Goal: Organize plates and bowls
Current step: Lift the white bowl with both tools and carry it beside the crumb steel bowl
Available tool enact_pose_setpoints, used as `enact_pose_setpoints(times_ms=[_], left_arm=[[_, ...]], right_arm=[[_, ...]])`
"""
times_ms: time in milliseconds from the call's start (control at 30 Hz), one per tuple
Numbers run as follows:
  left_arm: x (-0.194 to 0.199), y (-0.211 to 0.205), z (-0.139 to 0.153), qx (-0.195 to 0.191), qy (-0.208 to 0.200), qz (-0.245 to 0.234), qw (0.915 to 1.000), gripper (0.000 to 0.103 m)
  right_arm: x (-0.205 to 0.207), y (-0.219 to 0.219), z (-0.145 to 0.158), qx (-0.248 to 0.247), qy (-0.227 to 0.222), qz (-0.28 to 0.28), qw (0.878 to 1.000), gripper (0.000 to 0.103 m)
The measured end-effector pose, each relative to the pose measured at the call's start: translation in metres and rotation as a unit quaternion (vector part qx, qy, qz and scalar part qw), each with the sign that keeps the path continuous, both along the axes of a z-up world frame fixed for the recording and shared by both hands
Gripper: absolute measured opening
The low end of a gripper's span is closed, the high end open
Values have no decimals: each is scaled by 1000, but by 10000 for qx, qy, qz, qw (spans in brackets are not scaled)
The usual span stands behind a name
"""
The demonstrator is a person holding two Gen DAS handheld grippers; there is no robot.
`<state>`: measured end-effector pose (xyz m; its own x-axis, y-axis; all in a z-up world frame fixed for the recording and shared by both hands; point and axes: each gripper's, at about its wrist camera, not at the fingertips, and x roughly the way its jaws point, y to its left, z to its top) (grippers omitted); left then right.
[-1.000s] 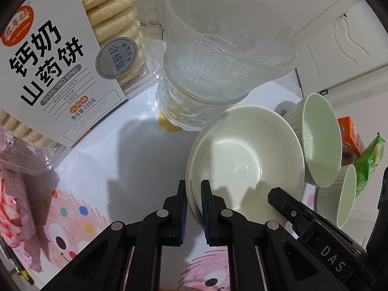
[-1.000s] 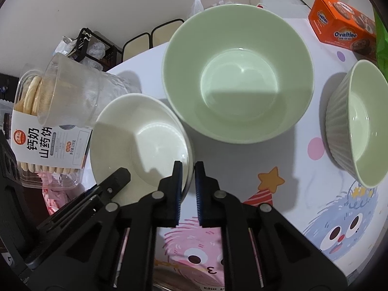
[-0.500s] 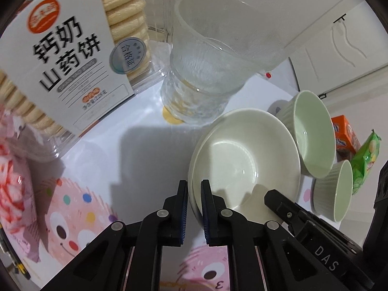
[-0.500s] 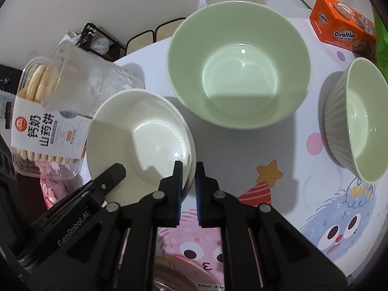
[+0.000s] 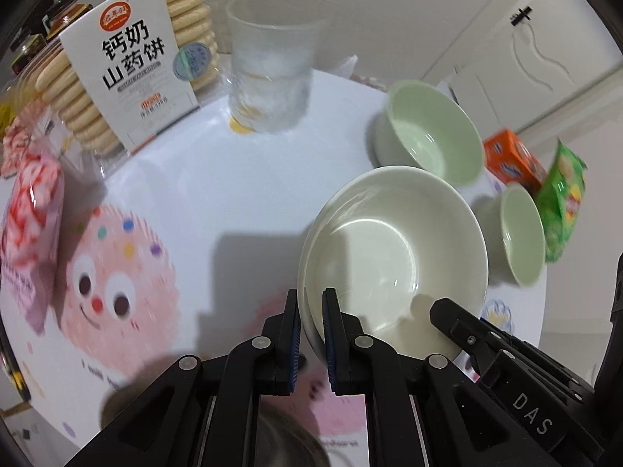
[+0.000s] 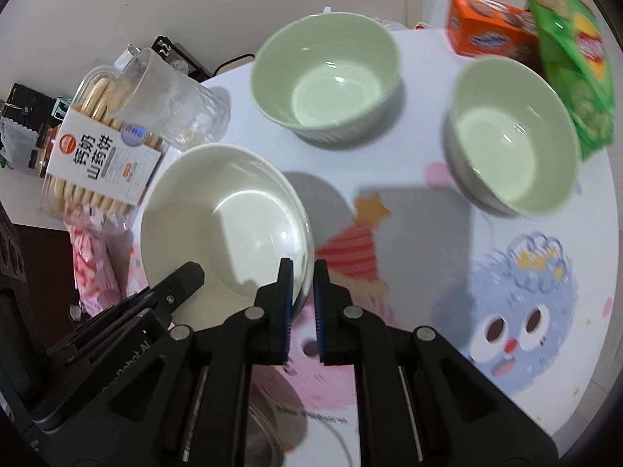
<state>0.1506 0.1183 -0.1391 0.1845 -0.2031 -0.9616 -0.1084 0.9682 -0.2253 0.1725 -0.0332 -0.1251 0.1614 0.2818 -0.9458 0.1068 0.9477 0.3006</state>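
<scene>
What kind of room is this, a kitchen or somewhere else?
Probably a home dining spot: a round table with a cartoon-print cloth, green bowls beside a white one, and snack packs such as the biscuit box.

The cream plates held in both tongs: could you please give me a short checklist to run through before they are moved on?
1. Left tongs clamp the rim of the stacked round cream plates: ok.
2. Right tongs clamp the opposite rim: ok.
3. Stack lifted off the cartoon-print tablecloth: cannot tell.
4. Larger pale green ribbed bowl empty: ok.
5. Smaller pale green ribbed bowl empty: ok.
6. Clear plastic cup apart from the stack: ok.
</scene>
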Motion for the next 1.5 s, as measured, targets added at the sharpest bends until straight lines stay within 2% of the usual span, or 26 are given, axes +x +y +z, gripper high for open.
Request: enact_pose_setpoints(times_ms=[267,433,700,1000,1400,1500], left_arm=[[-55,-50,5,-9,14,-137,9999,10],[-95,-67,4,-59,106,-207,9997,10],[-140,-83,-17,-93,357,-257,9990,11],[-150,-92,-37,43,486,-293,9984,10],[-145,-101,-38,193,383,-422,9982,12],[-144,-100,-36,234,349,-417,9982,12]], right_arm=[[-46,-43,12,-75,-12,-42,10000,11],[-78,-62,12,-165,34,22,9999,11],[-120,-88,0,-237,207,99,9995,12],[-134,-98,-22,-268,343,86,9990,12],[-136,-99,-27,-335,303,202,9988,13],[-135,-100,-23,-427,208,216,9986,22]])
